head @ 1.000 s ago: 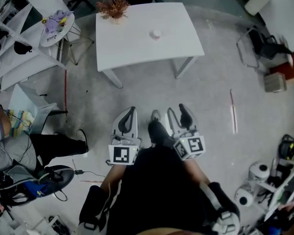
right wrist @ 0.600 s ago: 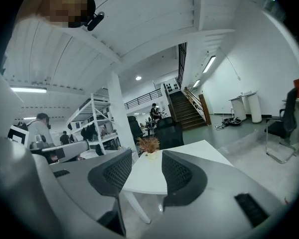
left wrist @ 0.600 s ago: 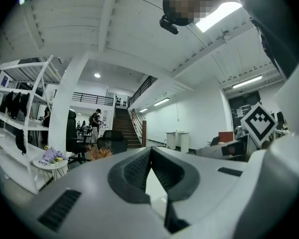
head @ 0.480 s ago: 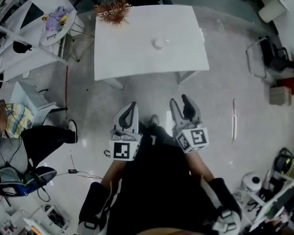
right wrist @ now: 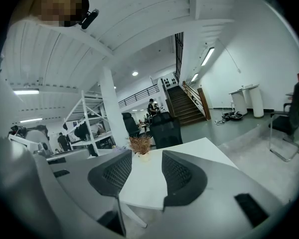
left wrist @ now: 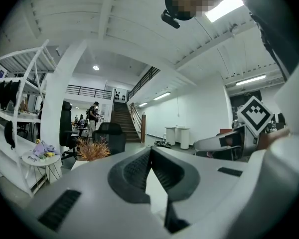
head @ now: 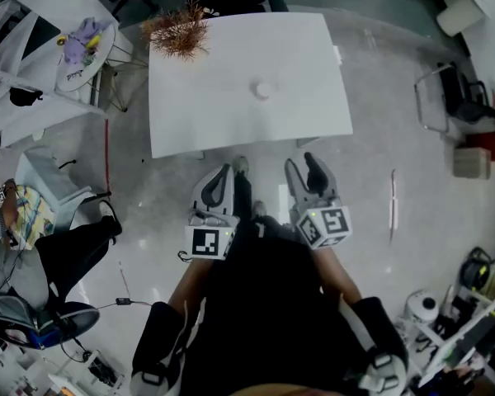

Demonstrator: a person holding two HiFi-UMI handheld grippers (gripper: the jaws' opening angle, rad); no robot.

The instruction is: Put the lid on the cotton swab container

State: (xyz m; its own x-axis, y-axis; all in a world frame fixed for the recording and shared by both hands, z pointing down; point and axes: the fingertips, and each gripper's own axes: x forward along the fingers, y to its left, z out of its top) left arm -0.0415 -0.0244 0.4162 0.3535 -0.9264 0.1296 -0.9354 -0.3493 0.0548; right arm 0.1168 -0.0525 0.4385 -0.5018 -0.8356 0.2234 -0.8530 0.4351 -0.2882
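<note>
Head view: cotton swab container [head: 263, 90] on worktop [head: 231, 118], right of the dried plant [head: 179, 33], lies ahead between left hand-held gripper [head: 216, 190] and right hand-held gripper [head: 307, 176], right marginally nearer; left gripper view: jaws closed, empty, plant ahead-left; right gripper view: jaws apart, empty, plant straight ahead.

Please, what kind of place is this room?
Probably a large open office or workshop: a white table stands on a grey floor, with an office chair and a staircase beyond it.
</note>
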